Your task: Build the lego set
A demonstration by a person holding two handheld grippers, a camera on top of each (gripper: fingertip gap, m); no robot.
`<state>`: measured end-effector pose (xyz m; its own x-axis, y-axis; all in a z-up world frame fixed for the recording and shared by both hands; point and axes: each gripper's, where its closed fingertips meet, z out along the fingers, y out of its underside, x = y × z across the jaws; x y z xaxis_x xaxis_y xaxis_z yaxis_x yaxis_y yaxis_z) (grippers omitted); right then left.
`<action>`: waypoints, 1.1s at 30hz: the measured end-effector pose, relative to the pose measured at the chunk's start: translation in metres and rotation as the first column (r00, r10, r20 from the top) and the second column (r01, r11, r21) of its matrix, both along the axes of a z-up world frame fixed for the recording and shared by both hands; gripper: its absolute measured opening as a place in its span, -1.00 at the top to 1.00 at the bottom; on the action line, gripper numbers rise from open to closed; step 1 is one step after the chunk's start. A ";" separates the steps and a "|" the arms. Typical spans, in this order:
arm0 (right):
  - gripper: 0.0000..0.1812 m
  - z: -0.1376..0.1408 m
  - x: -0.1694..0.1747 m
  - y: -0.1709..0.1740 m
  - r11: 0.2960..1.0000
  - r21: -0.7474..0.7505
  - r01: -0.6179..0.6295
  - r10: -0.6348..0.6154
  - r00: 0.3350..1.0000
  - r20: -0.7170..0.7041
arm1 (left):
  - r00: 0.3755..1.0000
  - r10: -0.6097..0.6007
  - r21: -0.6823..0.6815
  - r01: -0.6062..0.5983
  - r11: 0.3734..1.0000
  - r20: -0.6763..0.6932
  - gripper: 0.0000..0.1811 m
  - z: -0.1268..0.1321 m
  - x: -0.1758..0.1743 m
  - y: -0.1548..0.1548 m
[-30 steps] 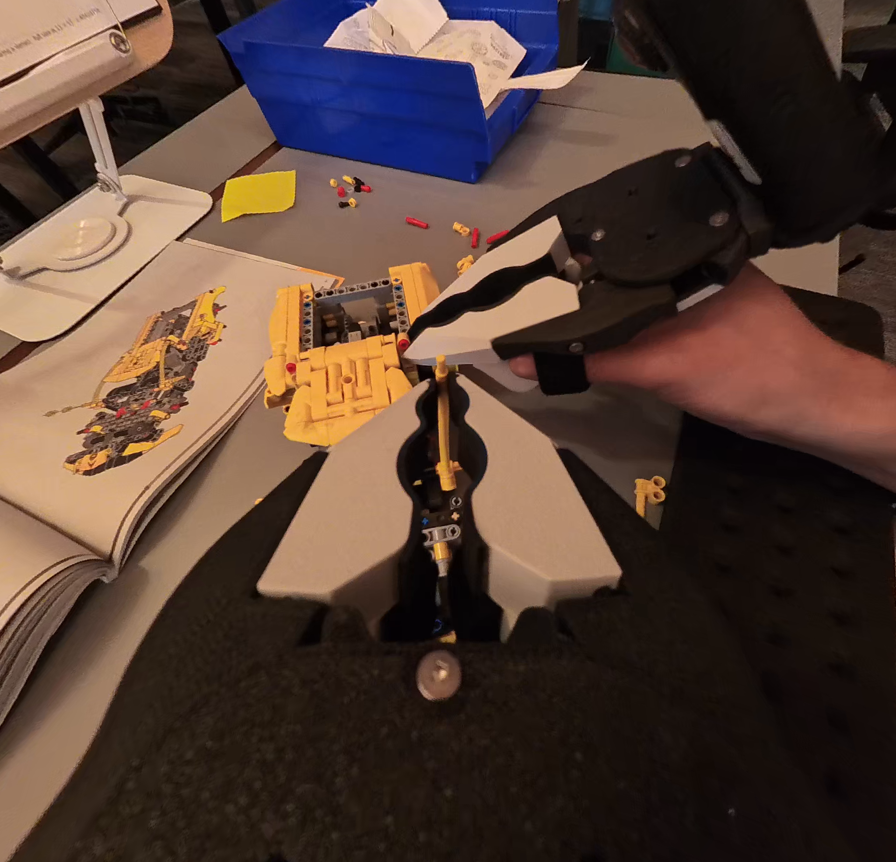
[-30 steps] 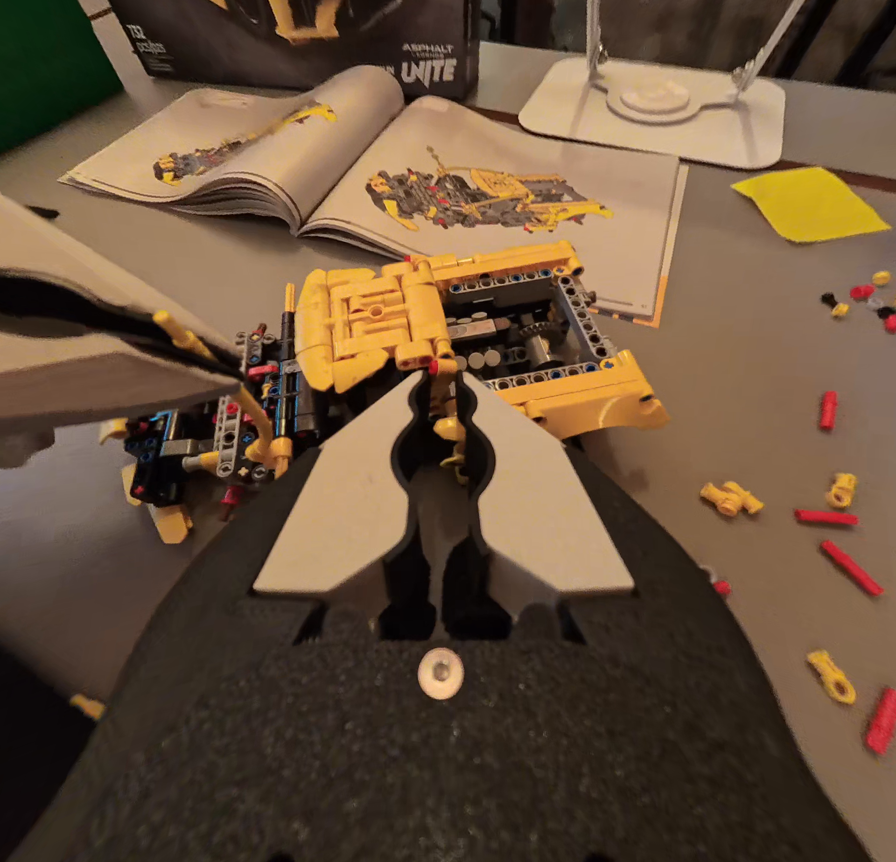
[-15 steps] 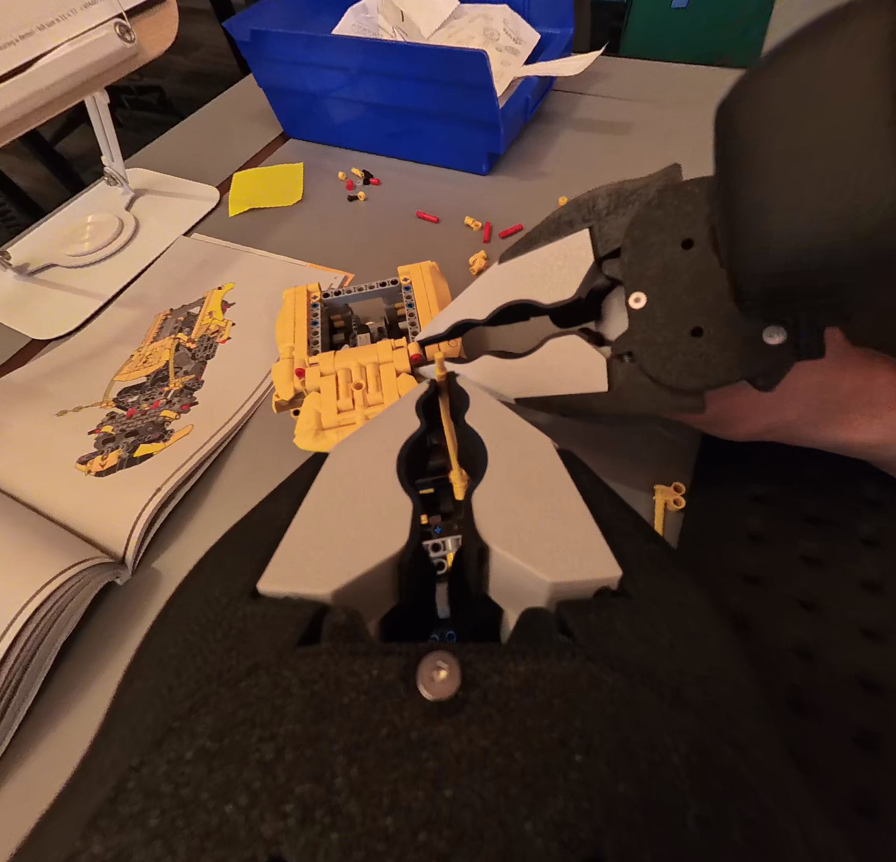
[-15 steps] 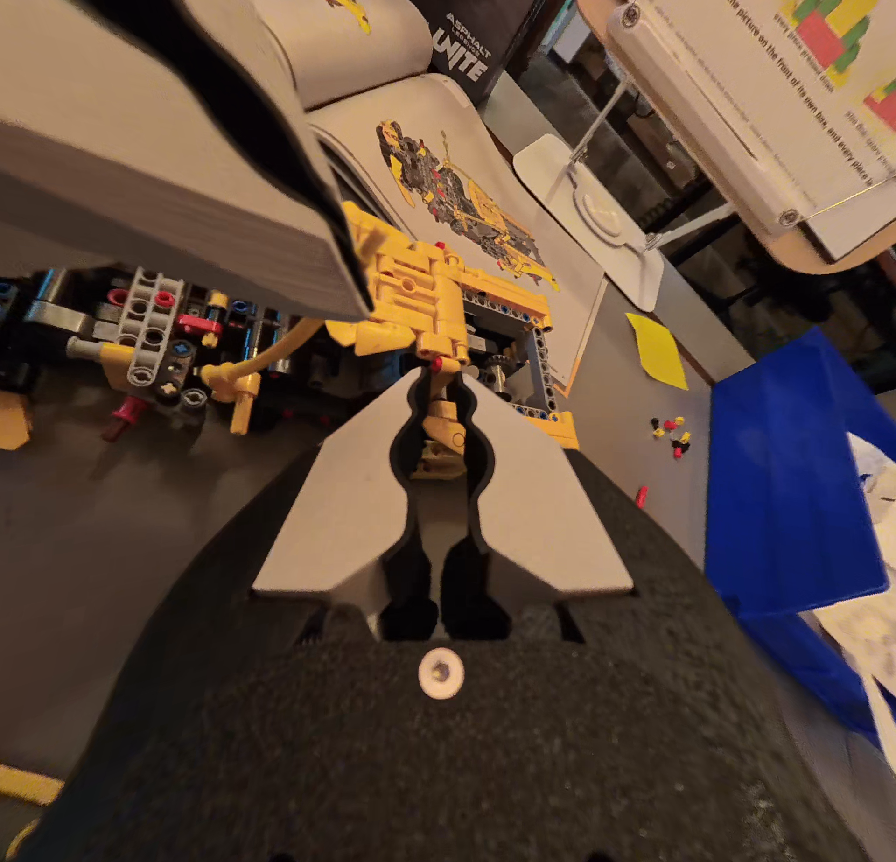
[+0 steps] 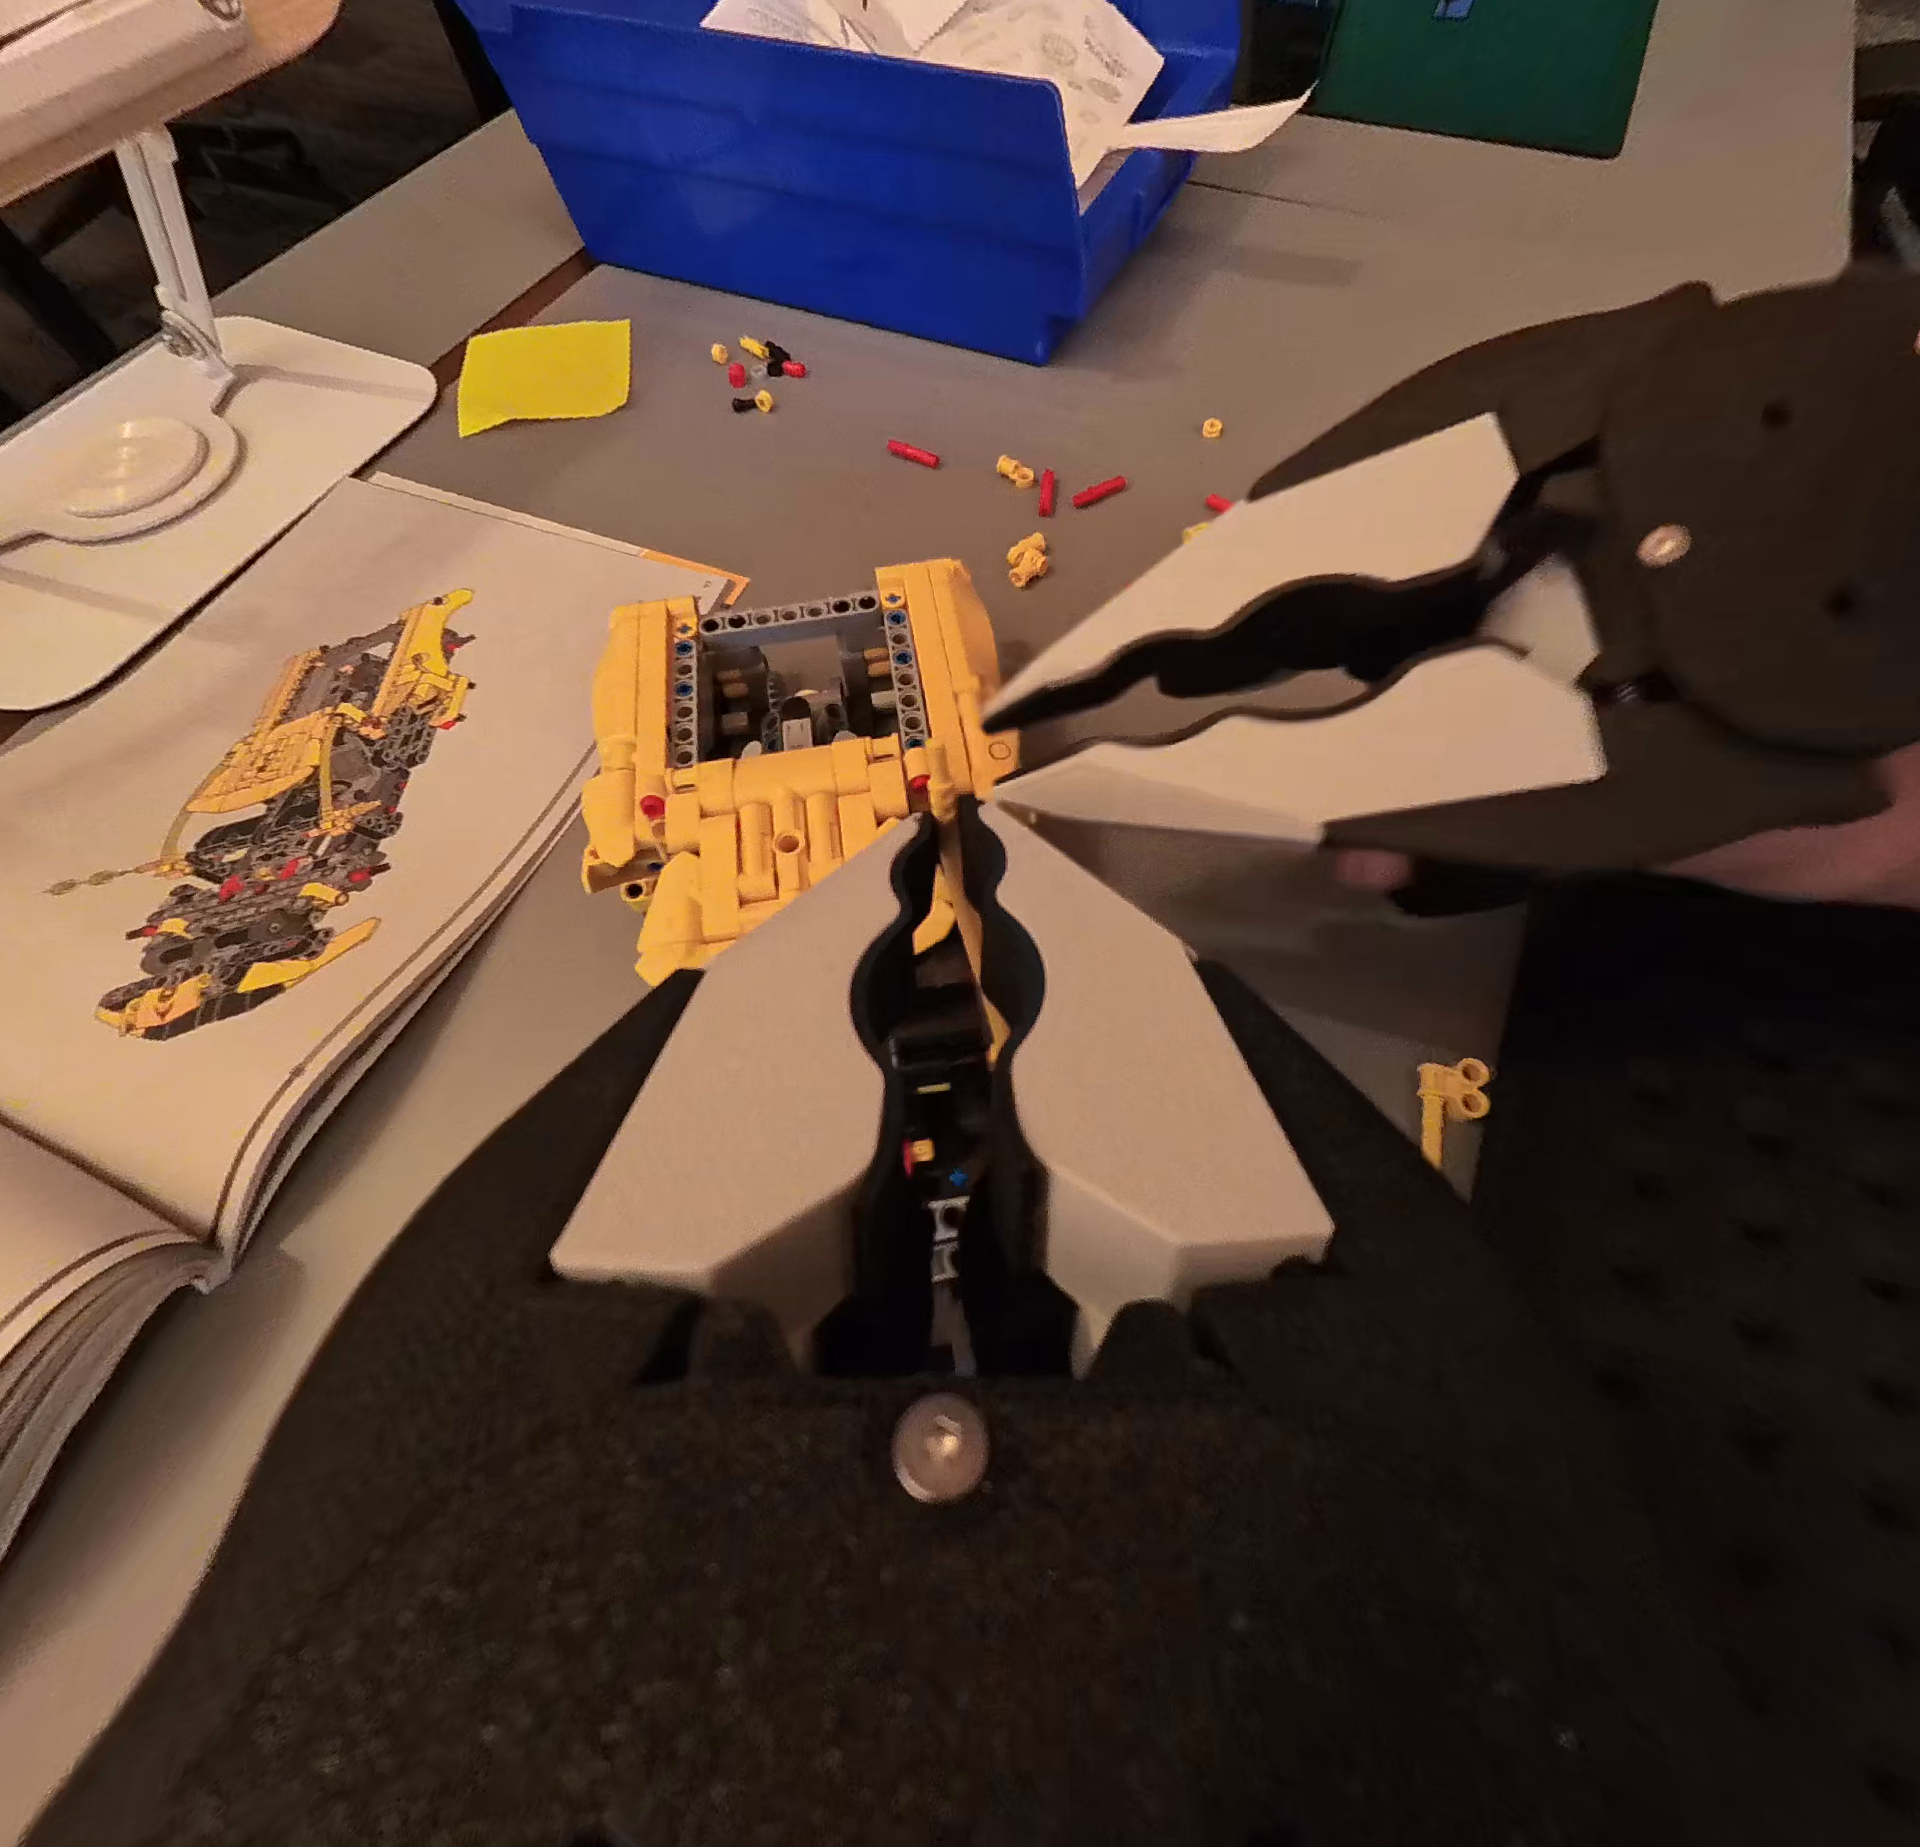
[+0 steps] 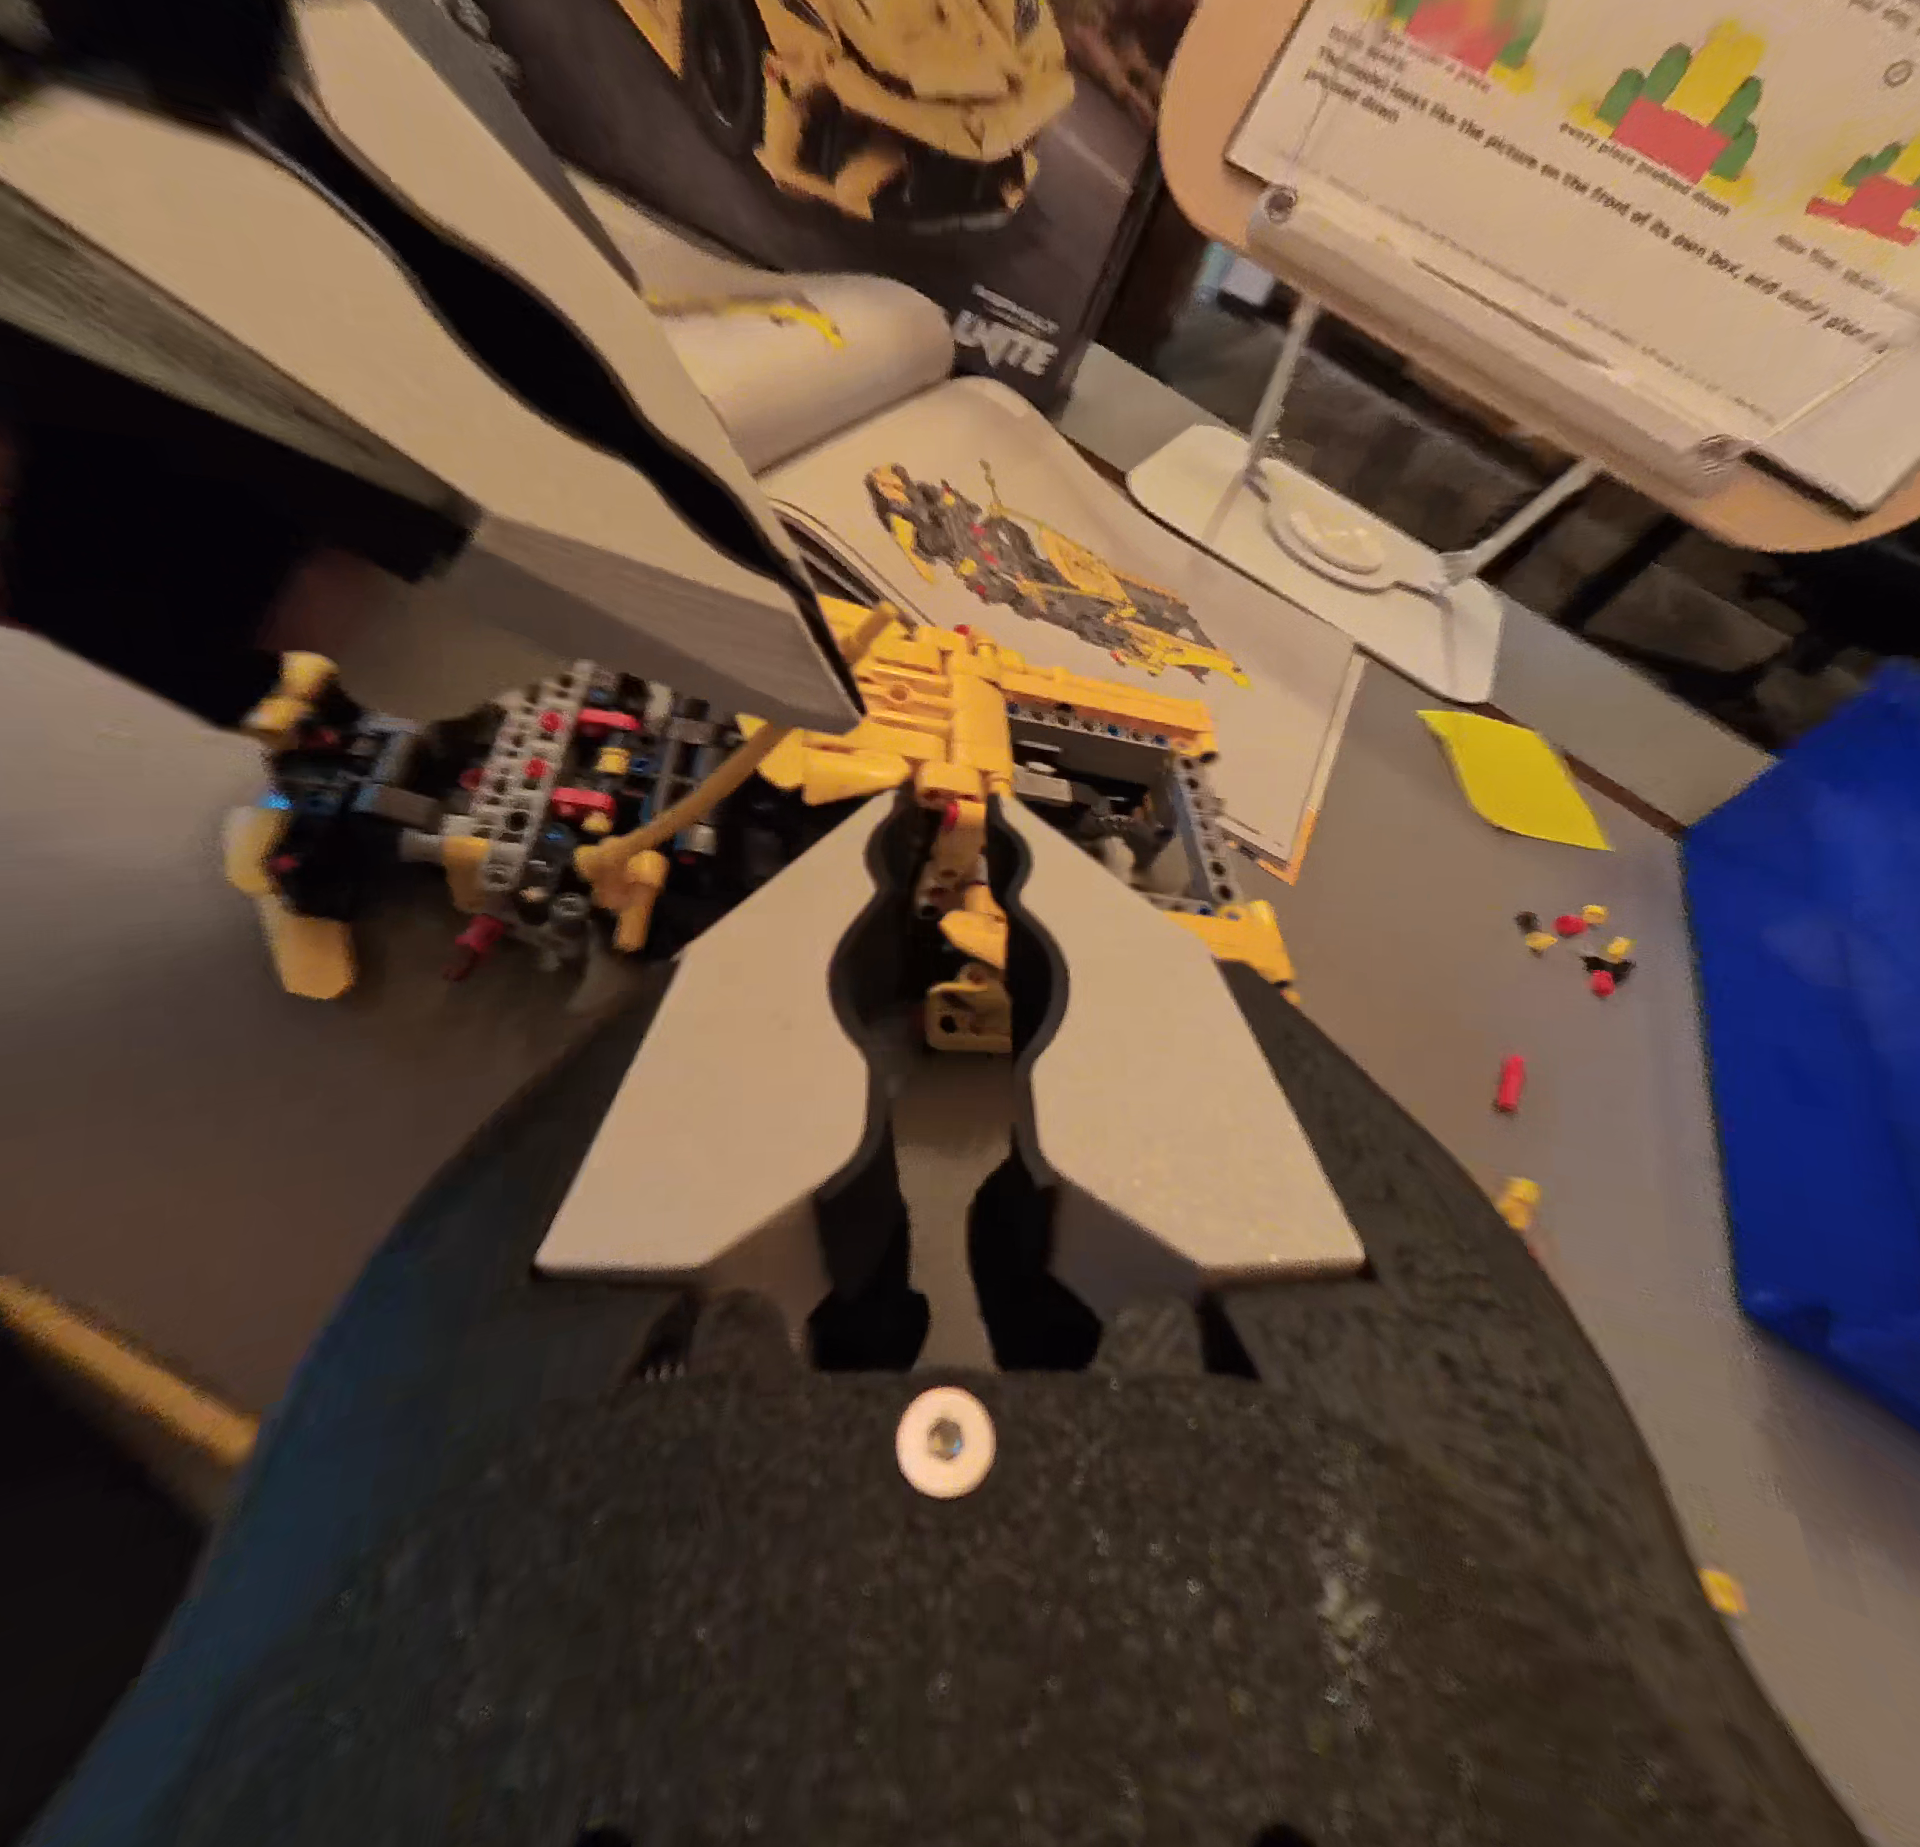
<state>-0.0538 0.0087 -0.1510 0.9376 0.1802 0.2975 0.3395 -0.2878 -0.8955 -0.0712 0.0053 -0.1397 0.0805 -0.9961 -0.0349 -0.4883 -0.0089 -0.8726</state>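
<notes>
The lego model lies on the grey table: a yellow body section (image 5: 790, 758) joined to a black and grey chassis (image 6: 499, 810). My left gripper (image 5: 951, 826) is shut on the model's thin yellow flexible rod (image 6: 686, 810), with black chassis parts showing between its fingers. In the right wrist view it comes in from the upper left (image 6: 831, 696), its tip at the yellow body (image 6: 935, 696). My right gripper (image 6: 940, 805) is shut on a yellow piece at the body's near corner. In the left wrist view it reaches in from the right (image 5: 992, 758).
An open instruction book (image 5: 260, 758) lies left of the model. A blue bin (image 5: 831, 156) with papers stands behind. Small red and yellow pieces (image 5: 1039, 488) lie scattered, with one yellow connector (image 5: 1455, 1091) near me. The set's box (image 6: 831, 83) and a document stand (image 6: 1351, 550) are at the back. Only a small space, under 4 cm, lies between the two pairs of fingers. The yellow connector (image 5: 1455, 1091) is about equally far from each gripper, around 15 cm.
The right gripper has rolled and shifted its tips from the rod's end to the yellow body's corner. The left gripper has moved closer to the body. Both stay shut.
</notes>
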 end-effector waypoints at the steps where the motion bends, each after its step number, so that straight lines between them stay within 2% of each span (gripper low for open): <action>1: 0.91 0.002 -0.005 -0.004 0.999 -0.016 -0.034 0.032 0.997 -0.075 | 1.000 -0.001 0.010 0.001 1.000 -0.002 0.96 0.000 -0.001 0.000; 3: 0.84 0.007 -0.016 -0.010 0.992 -0.048 -0.118 0.099 0.953 -0.287 | 1.000 -0.017 0.024 0.017 1.000 0.006 0.97 0.002 -0.002 -0.002; 4: 0.80 0.013 -0.023 -0.011 0.985 -0.042 -0.166 0.134 0.902 -0.411 | 1.000 -0.027 0.030 0.027 0.999 0.012 0.96 0.003 -0.003 -0.004; 6: 0.73 0.030 -0.033 -0.012 0.971 0.000 -0.238 0.184 0.749 -0.637 | 0.999 -0.036 0.051 0.035 0.998 0.020 0.96 0.004 -0.005 -0.005; 8: 0.71 0.039 -0.037 -0.010 0.958 0.019 -0.285 0.198 0.615 -0.763 | 0.998 -0.054 0.072 0.052 0.996 0.031 0.97 0.005 -0.006 -0.009; 10: 0.73 0.040 -0.037 -0.007 0.954 -0.003 -0.298 0.177 0.575 -0.799 | 0.998 -0.052 0.101 0.049 0.994 0.035 0.96 0.005 -0.007 -0.011; 12: 0.91 0.030 -0.038 -0.008 0.948 -0.075 -0.310 0.141 0.618 -0.774 | 0.998 -0.049 0.134 0.044 0.990 0.030 0.97 0.005 -0.007 -0.012; 13: 0.94 0.029 -0.037 -0.007 0.949 -0.085 -0.303 0.136 0.639 -0.757 | 0.999 -0.045 0.146 0.040 0.989 0.029 0.96 0.005 -0.007 -0.013; 15: 0.97 0.029 -0.035 -0.008 0.948 -0.093 -0.303 0.130 0.641 -0.757 | 0.999 -0.043 0.168 0.036 0.985 0.034 0.96 0.005 -0.008 -0.015; 16: 0.97 0.028 -0.035 -0.008 0.947 -0.097 -0.305 0.117 0.614 -0.780 | 0.998 -0.041 0.178 0.034 0.983 0.038 0.95 0.004 -0.010 -0.015; 21: 0.97 0.022 -0.024 -0.006 0.950 -0.084 -0.300 0.033 0.364 -0.931 | 0.997 -0.039 0.159 0.029 0.987 0.063 0.72 -0.008 -0.040 -0.007; 24: 0.97 0.024 -0.027 -0.005 0.944 -0.037 -0.327 0.032 0.202 -0.979 | 0.994 -0.095 0.055 0.091 0.994 0.060 0.72 -0.022 -0.050 -0.009; 26: 0.96 0.028 -0.033 -0.005 0.931 0.010 -0.366 0.041 0.078 -0.996 | 0.992 -0.113 0.042 0.110 0.993 0.052 0.73 -0.026 -0.047 -0.011; 27: 0.95 0.028 -0.035 -0.004 0.927 0.024 -0.373 0.041 0.038 -0.998 | 0.990 -0.133 0.052 0.131 0.990 0.050 0.73 -0.027 -0.045 -0.014; 30: 0.95 0.027 -0.040 -0.005 0.923 0.047 -0.381 0.033 -0.042 -0.999 | 0.987 -0.151 0.082 0.146 0.986 0.052 0.75 -0.028 -0.035 -0.019; 33: 0.95 0.023 -0.043 -0.005 0.932 0.046 -0.359 0.028 -0.053 -0.998 | 0.988 -0.122 0.058 0.116 0.992 0.097 0.96 -0.025 -0.028 -0.017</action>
<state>-0.0968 0.0034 -0.1277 0.1624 0.3020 -0.9394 -0.7493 -0.5817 -0.3165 -0.0989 -0.0113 -0.1649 -0.0327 -0.9959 -0.0843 -0.3931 0.0903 -0.9151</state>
